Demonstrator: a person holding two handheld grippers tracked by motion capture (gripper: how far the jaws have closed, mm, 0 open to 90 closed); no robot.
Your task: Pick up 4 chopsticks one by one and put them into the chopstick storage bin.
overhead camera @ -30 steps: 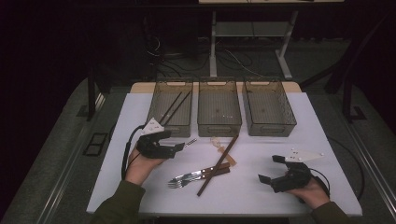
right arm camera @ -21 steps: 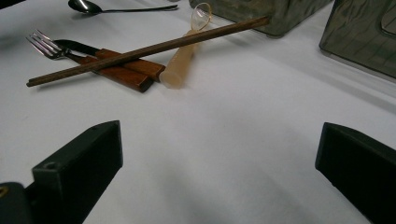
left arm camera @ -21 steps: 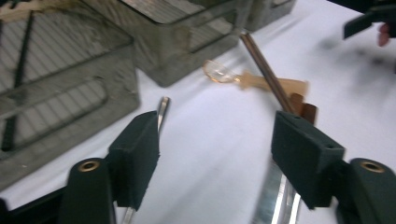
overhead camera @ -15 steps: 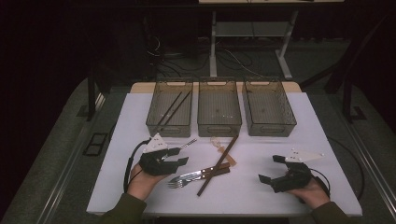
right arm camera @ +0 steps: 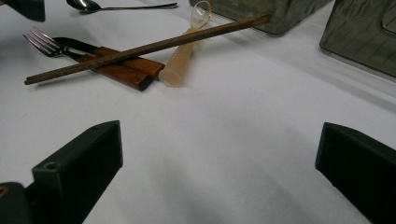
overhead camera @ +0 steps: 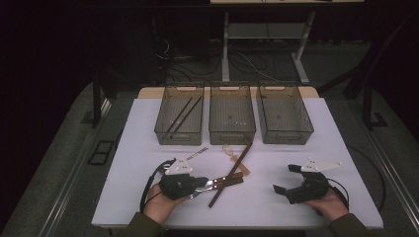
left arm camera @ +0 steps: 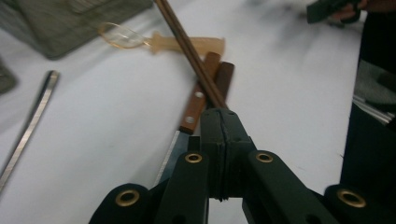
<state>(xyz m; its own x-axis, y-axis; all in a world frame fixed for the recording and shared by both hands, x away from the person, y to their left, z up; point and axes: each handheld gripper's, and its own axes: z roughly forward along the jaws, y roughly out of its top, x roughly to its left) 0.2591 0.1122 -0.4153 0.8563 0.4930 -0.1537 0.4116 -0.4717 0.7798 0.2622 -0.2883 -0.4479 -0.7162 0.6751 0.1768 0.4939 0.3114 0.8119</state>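
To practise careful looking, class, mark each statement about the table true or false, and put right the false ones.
1. Three bins stand in a row at the far side of the table. True: the three bins stand side by side.
2. The left bin is empty. False: the left bin holds dark sticks.
3. A chopstick lies across two wooden handles. True: the chopstick crosses the wooden handles.
4. The right gripper is shut. False: the right gripper has its jaws open over bare table.
5. The clear plastic spoon lies inside the middle bin. False: the plastic spoon lies on the table, under the chopstick.
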